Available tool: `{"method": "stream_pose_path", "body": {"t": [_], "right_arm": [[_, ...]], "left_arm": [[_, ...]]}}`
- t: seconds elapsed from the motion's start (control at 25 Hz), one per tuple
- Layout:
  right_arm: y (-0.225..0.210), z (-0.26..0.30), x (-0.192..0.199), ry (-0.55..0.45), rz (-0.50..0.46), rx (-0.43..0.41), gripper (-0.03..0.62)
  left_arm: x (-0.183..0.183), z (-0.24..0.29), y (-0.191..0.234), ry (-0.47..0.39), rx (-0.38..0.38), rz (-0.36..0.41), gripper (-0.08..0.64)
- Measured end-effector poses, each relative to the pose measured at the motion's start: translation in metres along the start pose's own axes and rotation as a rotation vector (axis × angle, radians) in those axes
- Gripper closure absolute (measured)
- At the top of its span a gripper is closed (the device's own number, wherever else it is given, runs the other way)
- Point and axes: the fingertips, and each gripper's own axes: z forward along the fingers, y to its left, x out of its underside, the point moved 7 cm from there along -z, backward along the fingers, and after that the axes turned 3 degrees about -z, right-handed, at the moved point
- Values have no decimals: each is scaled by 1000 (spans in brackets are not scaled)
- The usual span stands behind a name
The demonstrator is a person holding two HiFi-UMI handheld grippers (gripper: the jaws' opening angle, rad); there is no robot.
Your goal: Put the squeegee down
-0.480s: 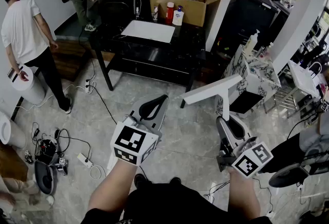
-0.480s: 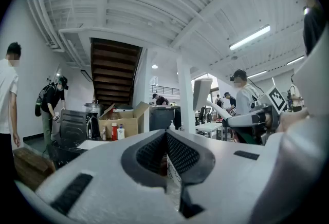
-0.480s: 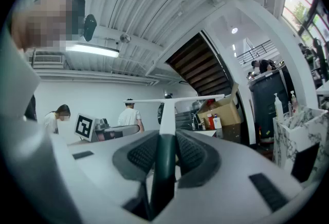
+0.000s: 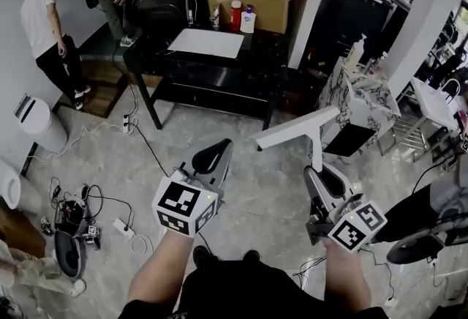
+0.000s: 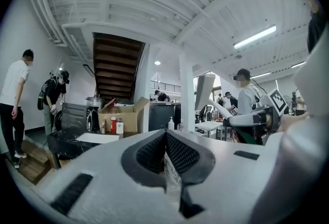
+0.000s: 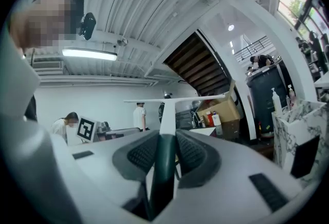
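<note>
Grey tiled floor [image 4: 278, 186] before a black bench [image 4: 263, 54], right claw [image 6: 165, 141] clamped on one squeegee [image 4: 296, 129] handle, left claw [image 5: 165, 135] pressed together, empty, two claws.

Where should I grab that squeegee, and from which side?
Grab the squeegee by its dark handle, from the end opposite the blade. The handle is thin and straight, so jaws close around it; the blade is too wide. The right gripper grips it so.
</note>
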Motion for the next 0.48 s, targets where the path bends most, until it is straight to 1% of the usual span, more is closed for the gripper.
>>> {"method": "stream_pose_path", "body": {"t": [0.08, 0.2, 0.36, 0.48], "right_arm": [[-5, -10, 1, 11, 20, -28, 494], [-13, -26, 0, 1, 37, -54, 494], [-34, -53, -1, -16, 47, -58, 494], [-50, -72, 0, -16, 49, -51, 494]], "left_arm": [[0, 6, -11, 1, 3, 2, 551], [5, 15, -29, 13, 8, 7, 551], [13, 33, -60, 25, 17, 1, 551], [15, 41, -81, 28, 20, 14, 551]]}}
